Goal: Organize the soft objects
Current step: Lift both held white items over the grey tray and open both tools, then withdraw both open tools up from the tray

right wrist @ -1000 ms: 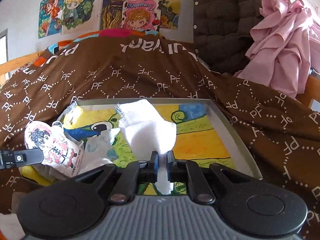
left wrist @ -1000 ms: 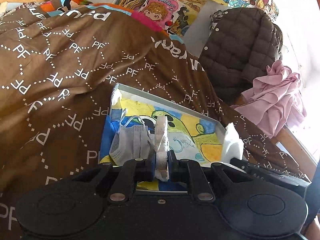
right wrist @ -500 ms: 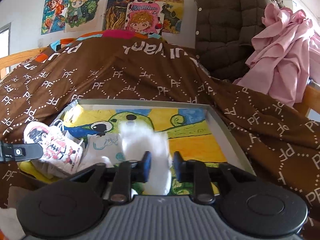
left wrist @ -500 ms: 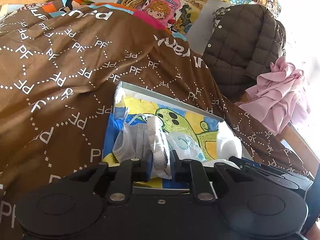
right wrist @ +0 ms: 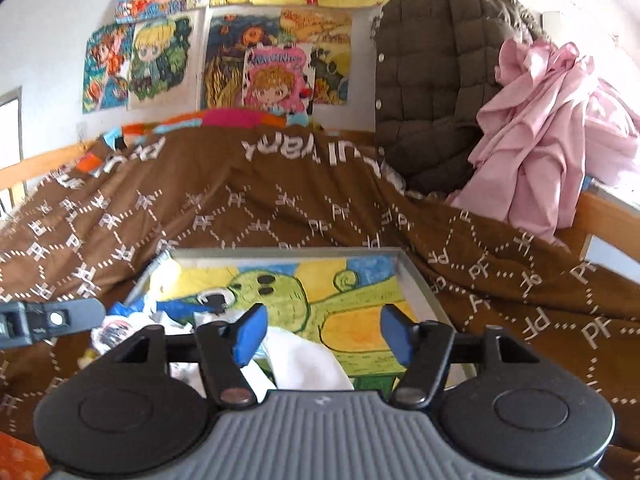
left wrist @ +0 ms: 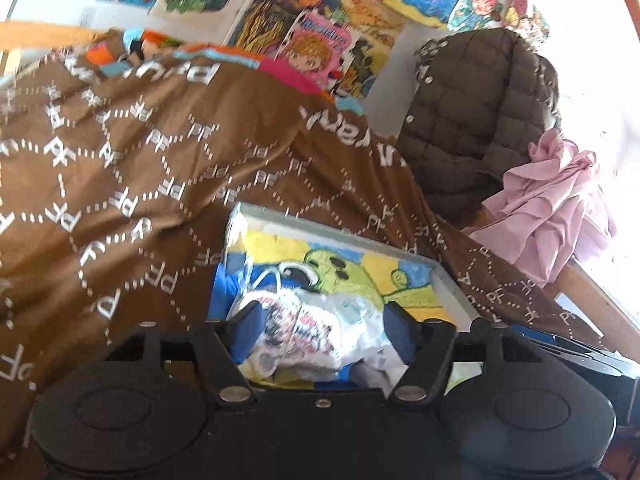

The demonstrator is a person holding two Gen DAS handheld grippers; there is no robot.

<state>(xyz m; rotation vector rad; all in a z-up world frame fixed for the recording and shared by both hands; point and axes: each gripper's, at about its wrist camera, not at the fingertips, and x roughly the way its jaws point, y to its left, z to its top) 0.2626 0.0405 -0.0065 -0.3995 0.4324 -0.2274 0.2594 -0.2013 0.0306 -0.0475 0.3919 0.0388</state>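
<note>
White cloth (right wrist: pixel 304 364) below right claw (right wrist: pixel 322 334)

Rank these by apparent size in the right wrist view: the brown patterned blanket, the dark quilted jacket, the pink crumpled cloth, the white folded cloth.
1. Brown patterned blanket
2. Dark quilted jacket
3. Pink crumpled cloth: only slightly smaller; both are partly cropped or hidden, so unsure
4. White folded cloth, though nearest the camera
</note>
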